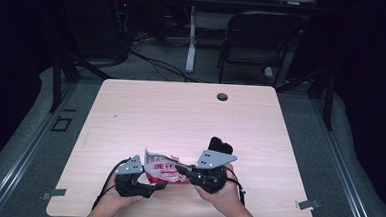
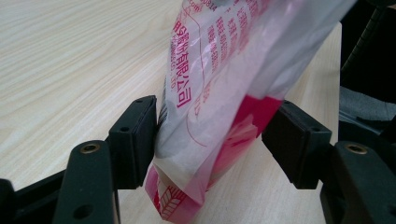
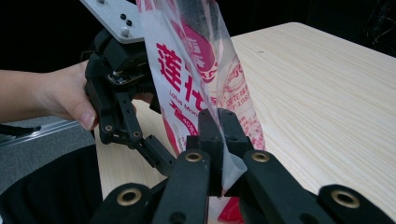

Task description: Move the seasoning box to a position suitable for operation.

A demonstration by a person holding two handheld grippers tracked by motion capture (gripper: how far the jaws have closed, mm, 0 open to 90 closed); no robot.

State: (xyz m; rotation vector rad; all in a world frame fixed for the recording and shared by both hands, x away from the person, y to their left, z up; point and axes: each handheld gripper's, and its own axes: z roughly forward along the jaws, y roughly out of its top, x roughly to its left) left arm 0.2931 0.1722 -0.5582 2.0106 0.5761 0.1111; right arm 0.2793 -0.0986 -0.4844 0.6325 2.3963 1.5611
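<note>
Landmark: the plastic bag (image 1: pixel 162 168), clear film printed in red and white, lies near the front edge of the wooden table (image 1: pixel 190 113), held up between the two grippers.
Left hand (image 1: pixel 110 200): just left of the bag, wrapped around the left gripper's body.
Left gripper (image 1: pixel 158 185): at the bag's lower left corner. In the left gripper view its jaws stand apart with the bag (image 2: pixel 219 93) hanging between them; the left pad lies against the film, the right pad stands just clear of it, so nothing is clamped.
Bag, close view: in the right gripper view the film (image 3: pixel 196 79) rises upright from the closed jaws, with the left gripper (image 3: pixel 159 154) just beside its left edge.
Right gripper (image 1: pixel 181 171): at the bag's right edge, jaws pressed together on the film.
Right hand (image 1: pixel 221 192): right of the bag, under the grey plate.
</note>
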